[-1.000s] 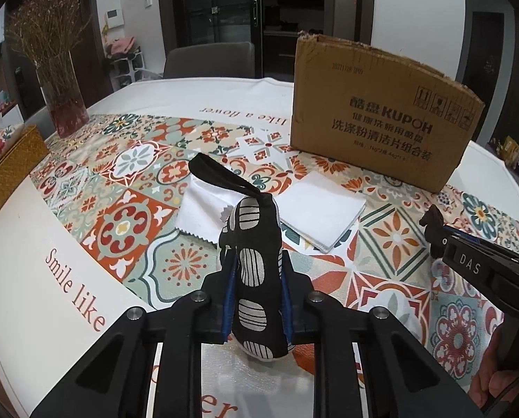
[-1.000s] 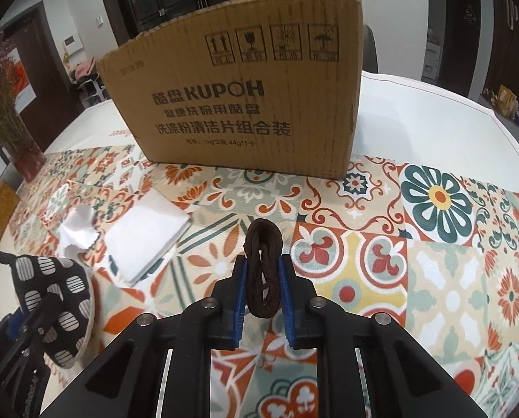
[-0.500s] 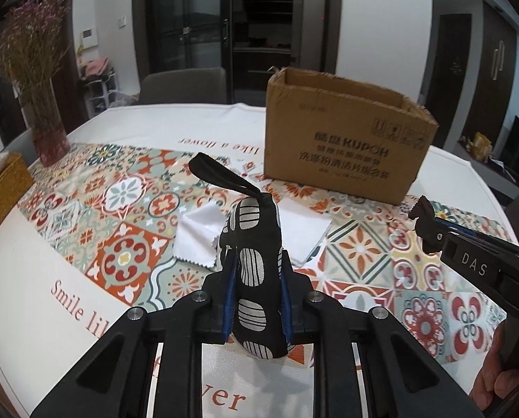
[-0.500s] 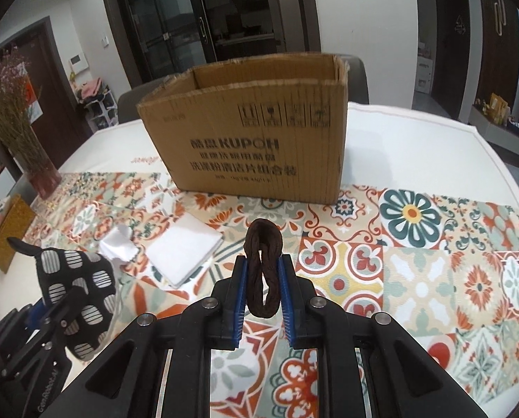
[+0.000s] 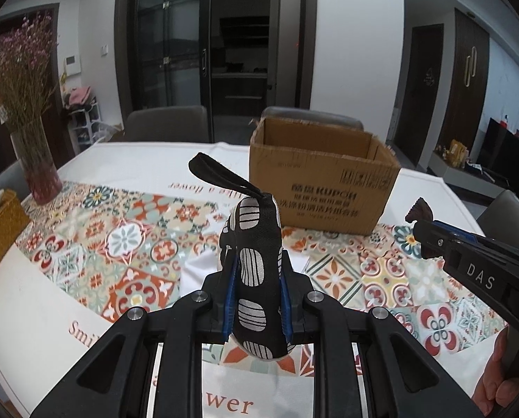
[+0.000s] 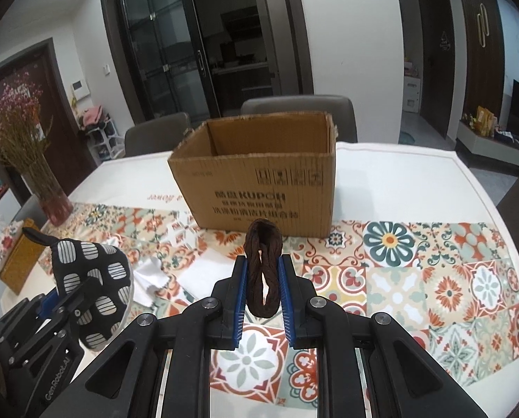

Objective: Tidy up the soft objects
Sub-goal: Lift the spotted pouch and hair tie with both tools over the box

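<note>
Both tongs are loaded above the tabletop [image 6: 416,181]: the left tongs [image 5: 256,299] pinch a spotted oven mitt [image 5: 257,271] standing upright, the right tongs [image 6: 262,294] clamp a brown braided cord [image 6: 262,271]. The open cardboard box [image 6: 259,188] lies dead ahead of the right, ahead-right of the left. Only the right view shows the mitt's broad side; the box floor appears hidden.

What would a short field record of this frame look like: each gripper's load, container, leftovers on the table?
left gripper: shut on spotted mitt, held off the table
right gripper: shut on brown braided loop
container: cardboard box, open top, contents not visible
on table: white cloths on patterned tablecloth
</note>
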Demonstrator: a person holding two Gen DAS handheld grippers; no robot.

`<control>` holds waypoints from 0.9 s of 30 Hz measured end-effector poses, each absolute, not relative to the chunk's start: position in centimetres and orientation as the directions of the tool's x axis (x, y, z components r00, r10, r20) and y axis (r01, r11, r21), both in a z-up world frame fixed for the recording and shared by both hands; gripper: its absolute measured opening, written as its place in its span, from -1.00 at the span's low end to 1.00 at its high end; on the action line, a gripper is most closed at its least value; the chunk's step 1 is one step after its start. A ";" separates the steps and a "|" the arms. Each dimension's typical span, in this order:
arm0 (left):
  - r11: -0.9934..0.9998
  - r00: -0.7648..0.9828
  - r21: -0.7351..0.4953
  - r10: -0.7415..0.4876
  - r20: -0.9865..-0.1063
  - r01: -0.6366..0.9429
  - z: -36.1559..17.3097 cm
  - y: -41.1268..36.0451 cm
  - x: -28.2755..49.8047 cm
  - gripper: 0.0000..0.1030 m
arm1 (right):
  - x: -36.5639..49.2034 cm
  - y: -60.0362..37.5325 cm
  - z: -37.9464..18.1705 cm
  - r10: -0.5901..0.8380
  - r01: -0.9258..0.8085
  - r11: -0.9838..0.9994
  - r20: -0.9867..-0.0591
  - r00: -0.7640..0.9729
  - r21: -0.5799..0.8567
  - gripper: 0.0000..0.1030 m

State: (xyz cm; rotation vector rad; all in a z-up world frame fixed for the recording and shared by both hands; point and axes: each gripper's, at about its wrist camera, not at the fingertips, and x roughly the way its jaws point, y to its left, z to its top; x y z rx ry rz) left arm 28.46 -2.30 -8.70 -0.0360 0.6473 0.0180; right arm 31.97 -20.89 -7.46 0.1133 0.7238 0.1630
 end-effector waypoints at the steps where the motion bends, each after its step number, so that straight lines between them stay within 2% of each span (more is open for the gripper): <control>1: 0.999 0.801 -0.029 0.000 -0.599 -0.021 -8.4 -2.3 28.4 -0.58 | 31.9 -20.8 -7.2 0.185 -0.106 0.981 -0.645 0.742 0.159 -0.63; 27: 0.993 0.883 -0.020 -0.113 -0.456 0.117 -1.4 -1.4 32.8 -0.58 | 33.4 -20.1 -0.1 0.122 -0.047 0.986 -0.517 0.847 0.157 -0.63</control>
